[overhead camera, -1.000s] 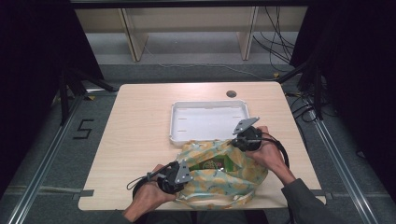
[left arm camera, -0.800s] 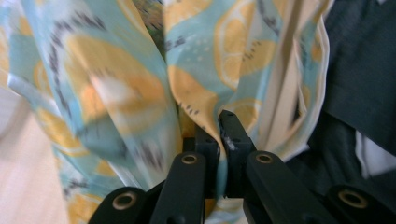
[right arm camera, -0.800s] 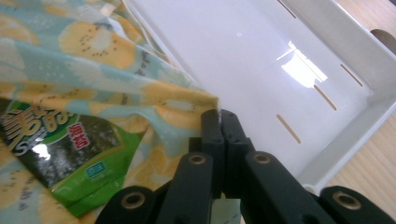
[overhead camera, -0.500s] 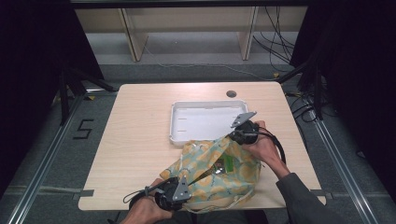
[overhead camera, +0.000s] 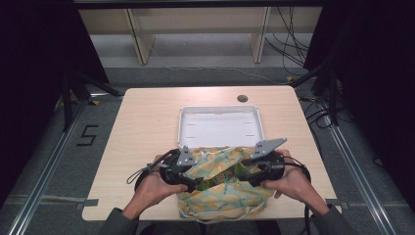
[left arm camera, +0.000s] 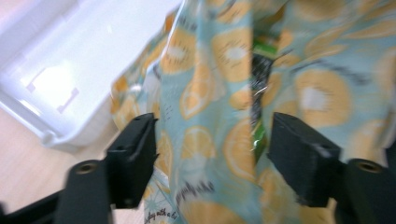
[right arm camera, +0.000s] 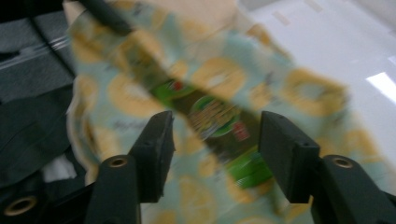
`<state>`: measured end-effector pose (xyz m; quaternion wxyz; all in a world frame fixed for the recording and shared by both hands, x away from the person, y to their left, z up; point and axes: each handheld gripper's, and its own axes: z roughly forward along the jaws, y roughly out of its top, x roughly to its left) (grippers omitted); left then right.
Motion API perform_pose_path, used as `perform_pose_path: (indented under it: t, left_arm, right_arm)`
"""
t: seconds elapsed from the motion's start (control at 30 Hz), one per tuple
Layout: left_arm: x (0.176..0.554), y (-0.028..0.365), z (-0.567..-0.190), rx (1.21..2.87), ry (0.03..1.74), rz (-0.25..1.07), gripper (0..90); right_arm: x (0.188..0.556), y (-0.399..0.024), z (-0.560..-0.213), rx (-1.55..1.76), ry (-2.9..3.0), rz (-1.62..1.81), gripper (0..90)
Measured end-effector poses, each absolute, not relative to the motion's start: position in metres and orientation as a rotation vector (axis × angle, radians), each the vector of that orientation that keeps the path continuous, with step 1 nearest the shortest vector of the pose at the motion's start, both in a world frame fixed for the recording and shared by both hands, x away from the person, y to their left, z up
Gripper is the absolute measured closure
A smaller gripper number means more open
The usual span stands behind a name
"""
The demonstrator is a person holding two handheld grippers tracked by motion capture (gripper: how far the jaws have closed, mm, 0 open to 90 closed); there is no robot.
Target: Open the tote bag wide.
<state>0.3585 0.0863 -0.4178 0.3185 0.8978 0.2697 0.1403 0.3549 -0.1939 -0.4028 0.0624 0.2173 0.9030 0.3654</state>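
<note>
Fruit-print bag point(overhead camera: 222, 188) lies at worktop point(overhead camera: 147, 127) near edge, touching white tray point(overhead camera: 220, 125). Left tongs point(overhead camera: 195, 183) and right tongs point(overhead camera: 244, 171) released, jaws just opening, at bag mouth; green packet point(right arm camera: 219, 121) inside.

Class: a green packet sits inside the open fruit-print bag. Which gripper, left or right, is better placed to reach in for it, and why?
Probably the right gripper. Its open jaws already frame the green packet in the bag. The left gripper, also open, faces mostly cloth, with the packet off to one side.
</note>
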Motion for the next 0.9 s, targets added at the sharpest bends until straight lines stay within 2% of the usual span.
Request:
perform_pose_path:
  t: [0.1,0.17,0.2,0.23,0.27,0.33,0.37,0.4,0.43,0.47,0.5,0.67,0.9]
  left_arm:
    - [0.374,0.080,-0.429,2.401,0.739,0.327,28.1]
    - [0.383,0.077,-0.433,2.433,0.729,0.284,33.9]
    - [0.387,0.076,-0.435,2.428,0.737,0.268,33.9]
    - [0.391,0.074,-0.436,2.404,0.709,0.259,53.8]
    - [0.393,0.073,-0.436,2.396,0.705,0.251,60.3]
    - [0.399,0.072,-0.436,2.412,0.711,0.293,73.5]
    - [0.399,0.072,-0.436,2.412,0.711,0.293,79.4]
    - [0.405,0.072,-0.436,2.416,0.716,0.342,79.4]
    - [0.408,0.072,-0.436,2.413,0.735,0.352,85.2]
    - [0.416,0.073,-0.437,2.411,0.759,0.368,87.2]
    - [0.420,0.074,-0.437,2.411,0.777,0.384,87.5]
    - [0.438,0.077,-0.439,2.412,0.830,0.421,87.6]
    - [0.454,0.081,-0.446,2.379,0.913,0.438,84.7]
  right_arm:
    - [0.341,-0.190,-0.412,0.590,2.793,1.121,39.4]
    - [0.333,-0.187,-0.417,0.568,2.854,1.108,36.9]
    - [0.332,-0.186,-0.420,0.550,2.867,1.102,35.6]
    - [0.327,-0.183,-0.428,0.543,2.910,1.047,35.8]
    - [0.326,-0.180,-0.432,0.501,2.922,1.023,38.0]
    - [0.324,-0.177,-0.440,0.493,2.953,0.950,50.1]
    - [0.324,-0.177,-0.440,0.493,2.953,0.950,50.1]
    - [0.324,-0.176,-0.443,0.480,2.965,0.927,58.1]
    - [0.324,-0.176,-0.446,0.463,2.974,0.888,68.7]
    - [0.325,-0.176,-0.448,0.443,2.985,0.859,80.5]
    - [0.324,-0.177,-0.450,0.443,2.999,0.851,84.0]
    - [0.316,-0.173,-0.460,0.343,3.086,0.795,90.0]
    - [0.303,-0.167,-0.467,0.284,3.152,0.752,89.6]
